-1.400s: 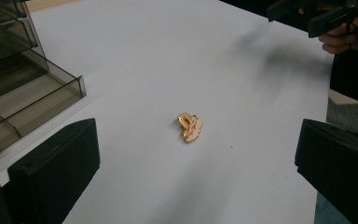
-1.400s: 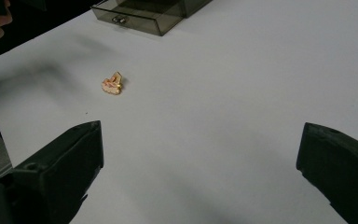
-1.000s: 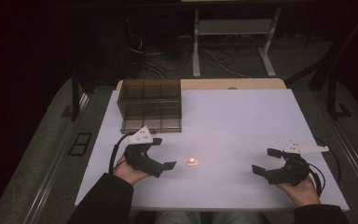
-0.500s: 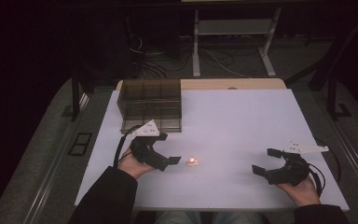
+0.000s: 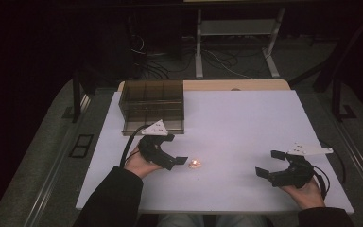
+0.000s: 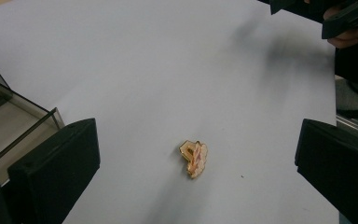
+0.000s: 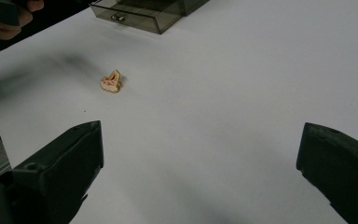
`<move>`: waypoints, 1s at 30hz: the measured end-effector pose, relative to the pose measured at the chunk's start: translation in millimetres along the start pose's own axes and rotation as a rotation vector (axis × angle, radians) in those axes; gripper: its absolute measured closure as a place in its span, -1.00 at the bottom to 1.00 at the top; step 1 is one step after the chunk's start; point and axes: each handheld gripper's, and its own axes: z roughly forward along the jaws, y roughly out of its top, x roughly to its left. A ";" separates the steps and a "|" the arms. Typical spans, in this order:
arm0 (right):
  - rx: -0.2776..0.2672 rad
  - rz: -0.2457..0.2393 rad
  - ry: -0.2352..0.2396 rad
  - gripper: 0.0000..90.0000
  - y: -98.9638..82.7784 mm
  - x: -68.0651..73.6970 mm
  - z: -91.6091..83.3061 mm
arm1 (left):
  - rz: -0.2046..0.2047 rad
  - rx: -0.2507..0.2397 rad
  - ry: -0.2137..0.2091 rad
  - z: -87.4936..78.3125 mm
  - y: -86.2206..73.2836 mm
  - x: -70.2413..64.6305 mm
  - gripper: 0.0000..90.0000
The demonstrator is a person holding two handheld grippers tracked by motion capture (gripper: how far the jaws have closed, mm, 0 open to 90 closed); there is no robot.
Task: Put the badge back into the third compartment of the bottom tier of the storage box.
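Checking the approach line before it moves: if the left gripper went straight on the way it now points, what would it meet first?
Most likely the small orange-and-pink clip lying on the white table: it sits between the open jaws of the left gripper, just ahead. Exact depth is unclear.

A dim lab: a bare white table (image 5: 246, 123), loose cables (image 5: 227, 59) on the floor beyond its far edge, metal stand legs (image 5: 236, 47).
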 end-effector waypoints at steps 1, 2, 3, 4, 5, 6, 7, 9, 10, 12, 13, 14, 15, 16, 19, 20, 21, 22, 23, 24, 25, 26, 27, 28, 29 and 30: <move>0.000 0.000 0.000 -0.99 0.0 0.0 0.0 | 0.000 0.000 0.000 0.0 0.0 0.0 -1.00; 0.002 0.004 0.001 -0.99 0.1 0.3 0.1 | 0.001 0.005 -0.002 1.3 0.2 0.8 -1.00; 0.002 0.002 0.001 -0.99 0.1 0.2 0.4 | -0.001 0.005 -0.004 2.9 0.3 1.4 -1.00; 0.003 0.001 0.001 -0.99 0.0 0.2 0.5 | -0.003 0.003 -0.006 4.6 0.5 1.9 -1.00; 0.003 0.000 0.001 -0.99 0.0 0.3 0.6 | -0.003 0.006 -0.008 6.1 0.7 2.3 -1.00; 0.003 0.000 0.001 -0.99 0.0 0.3 0.6 | -0.003 0.008 -0.010 7.6 1.1 2.7 -1.00; 0.003 -0.001 0.001 -0.99 0.0 0.3 0.6 | -0.001 0.009 -0.010 9.1 1.6 3.0 -1.00; 0.002 0.000 0.001 -0.99 0.0 0.2 0.5 | 0.001 0.012 -0.014 11.9 2.9 3.5 -1.00; 0.003 0.001 0.001 -0.99 0.0 0.3 0.4 | 0.002 0.014 -0.015 13.2 3.5 3.8 -1.00; 0.003 -0.002 0.002 -0.99 0.0 0.2 0.4 | 0.004 0.018 -0.020 17.4 5.4 4.0 -1.00; 0.004 -0.002 0.001 -0.99 0.0 0.3 0.4 | 0.004 0.018 -0.020 17.4 5.4 4.0 -1.00; 0.004 -0.002 0.001 -0.99 0.0 0.3 0.4 | 0.007 0.023 -0.021 18.7 5.9 4.3 -1.00; 0.004 -0.002 0.001 -0.99 -0.1 0.2 0.4 | 0.007 0.024 -0.024 20.4 6.0 4.6 -1.00; 0.004 -0.002 0.001 -0.99 -0.1 0.3 0.3 | 0.006 0.028 -0.024 21.8 6.2 4.6 -1.00; 0.004 -0.004 0.001 -0.99 -0.2 0.2 0.1 | 0.005 0.042 -0.034 28.5 5.1 5.6 -1.00; 0.004 -0.004 0.001 -0.99 -0.2 0.2 0.1 | 0.005 0.042 -0.034 28.5 5.1 5.6 -1.00; 0.004 -0.004 0.000 -0.99 -0.1 0.1 0.0 | 0.004 0.062 -0.043 33.3 3.9 6.0 -1.00; 0.005 -0.004 -0.001 -0.99 -0.1 0.1 0.0 | 0.004 0.062 -0.043 33.3 3.9 6.0 -1.00; 0.006 -0.003 -0.001 -0.99 -0.2 0.1 -0.1 | 0.006 0.072 -0.045 35.5 3.4 6.0 -1.00; 0.006 -0.004 -0.001 -0.99 -0.2 0.1 -0.1 | 0.004 0.078 -0.049 37.7 2.9 5.9 -1.00; 0.007 -0.005 -0.002 -0.99 -0.2 0.0 0.0 | 0.002 0.081 -0.052 39.8 2.6 5.9 -1.00; 0.008 -0.007 -0.003 -0.99 -0.3 -0.1 -0.1 | 0.007 0.087 -0.055 41.6 2.4 6.1 -1.00; 0.009 -0.008 -0.003 -0.99 -0.4 -0.3 -0.2 | 0.005 0.089 -0.056 43.2 2.2 5.7 -1.00; 0.008 -0.011 -0.004 -0.99 -0.5 -0.6 -0.3 | 0.008 0.092 -0.058 44.6 2.0 5.9 -1.00; 0.007 -0.010 -0.005 -0.99 -0.6 -0.6 -0.4 | 0.004 0.092 -0.060 46.1 1.8 5.6 -1.00; 0.007 -0.010 -0.005 -0.99 -0.6 -0.6 -0.4 | 0.010 0.100 -0.060 47.1 1.7 6.0 -1.00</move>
